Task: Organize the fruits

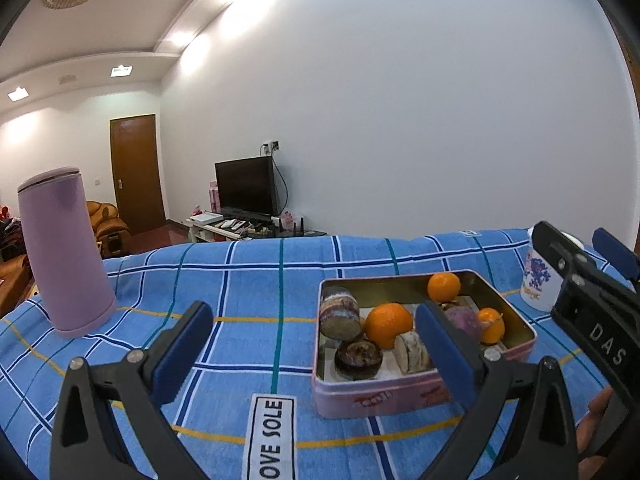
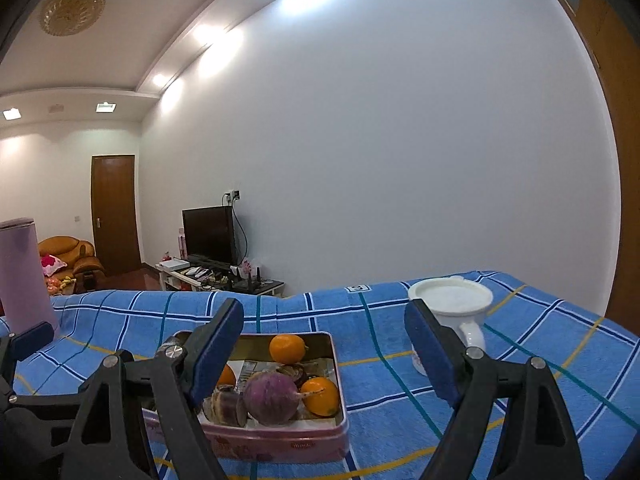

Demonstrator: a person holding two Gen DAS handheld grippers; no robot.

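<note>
Purple flask (image 1: 64, 252) stands upright at far left on the blue plaid cloth (image 1: 256, 280) covering the worktop. Left tool (image 1: 316, 354) sits with its blue pads wide apart, nothing between them, low over the cloth near the "OVE SOLE" label (image 1: 271, 436). Just right of centre is the pink tin (image 1: 400, 400), open, holding the fruit: big orange (image 1: 389, 323) mid-tin, another orange (image 1: 444, 286) at the back wall, small orange (image 1: 491, 325) by the right wall, purple round fruit (image 1: 464, 322) between them. Also in the tin are a roll cake slice (image 1: 410, 351), a dark round pastry (image 1: 358, 354) and a layered cylinder (image 1: 341, 312) at its left side. Right tool (image 2: 324, 350) has its pads well apart and empty, above the tin's right half. White mug (image 2: 452, 308) stands right of the tin, apart from it, handle toward the camera.
</note>
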